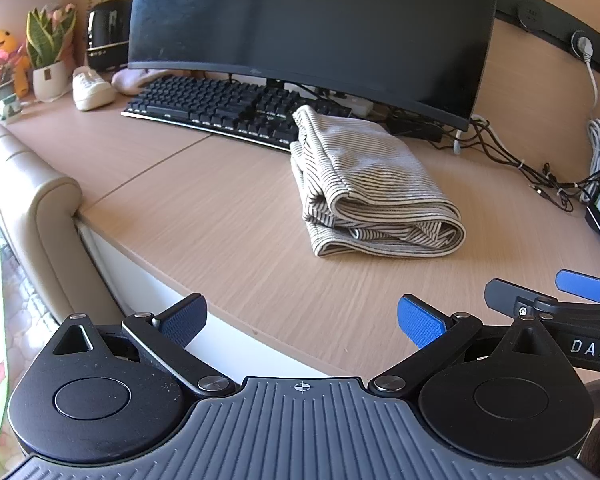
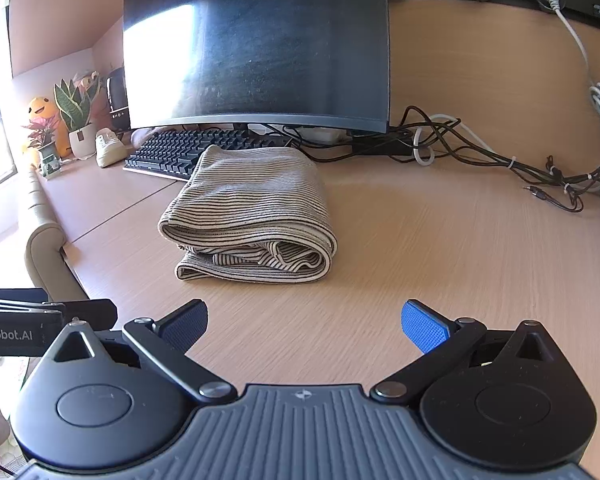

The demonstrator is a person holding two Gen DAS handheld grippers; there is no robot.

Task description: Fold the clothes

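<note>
One garment: a striped cloth [image 2: 248, 216], cream with thin dark lines, lies folded in several layers on the wooden desk [image 2: 440, 248], its far end touching or overlapping the front edge of the keyboard [image 1: 220, 108].
Both grippers: the left gripper [image 1: 302, 320] and the right gripper [image 2: 305, 324] hover side by side near the desk's front edge, jaws spread wide, nothing between them, well short of the cloth.
Feel: I judge it light, soft and limp, a thin knit that will sag and slide off its own layers if lifted at one point.
Stack: the near end shows loose rolled edges tucked between an upper and a lower fold, so the bundle looks springy and not pressed flat.
Where to take hold: probably the two near corners of the top layer, one per gripper, pinching through a full fold so the inner layers do not spill.
State of task: the cloth looks already folded; whether another fold is meant I cannot tell.
Behind: a large dark monitor [image 2: 256, 44] stands over the keyboard, limiting any push forward.
Right side: a tangle of black and white cables [image 2: 480, 152] lies on the desk, apart from the cloth.
Left side: a white shoe [image 1: 92, 88], potted plants [image 1: 50, 60] and a yellow plush toy [image 1: 0, 46] stand well apart at the far corner.
Poor view: the cloth's far end is hard to read, so contact with the keys is uncertain.
</note>
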